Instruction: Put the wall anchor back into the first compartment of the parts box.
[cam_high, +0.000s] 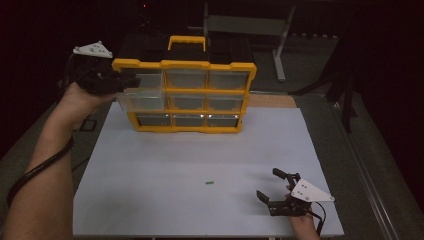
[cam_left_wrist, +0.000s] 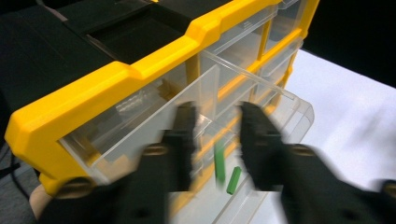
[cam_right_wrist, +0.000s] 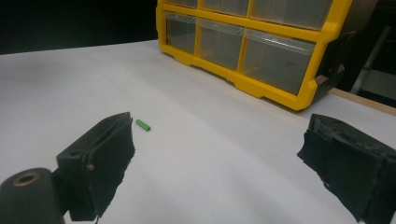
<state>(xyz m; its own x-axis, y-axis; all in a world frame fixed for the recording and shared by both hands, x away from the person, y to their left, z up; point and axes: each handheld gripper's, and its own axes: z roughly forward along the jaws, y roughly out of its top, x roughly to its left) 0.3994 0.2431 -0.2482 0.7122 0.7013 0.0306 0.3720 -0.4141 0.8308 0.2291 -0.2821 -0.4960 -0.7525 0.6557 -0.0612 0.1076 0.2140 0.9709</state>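
Note:
A yellow organizer (cam_high: 207, 64) with clear drawers stands upright at the back of the white sheet (cam_high: 200, 155). Its middle-left drawer (cam_high: 142, 98) is pulled out. My left gripper (cam_high: 128, 80) hovers over that drawer; in the left gripper view its jaws (cam_left_wrist: 217, 116) stand apart, pressing on nothing. Below the gap, two small green pegs (cam_left_wrist: 219, 161) (cam_left_wrist: 233, 180) lie inside the clear drawer (cam_left_wrist: 285, 116). My right gripper (cam_high: 267, 183) rests low at the front right, wide open and empty (cam_right_wrist: 217, 140). Another green peg (cam_high: 209, 183) (cam_right_wrist: 143, 125) lies on the sheet to its left.
The organizer's yellow frame (cam_left_wrist: 116, 79) (cam_right_wrist: 261, 86) has a carry handle (cam_high: 186, 40) on top and black lidded compartments behind. A metal stand (cam_high: 280, 45) sits at the back right. Dark table surface borders the sheet on both sides.

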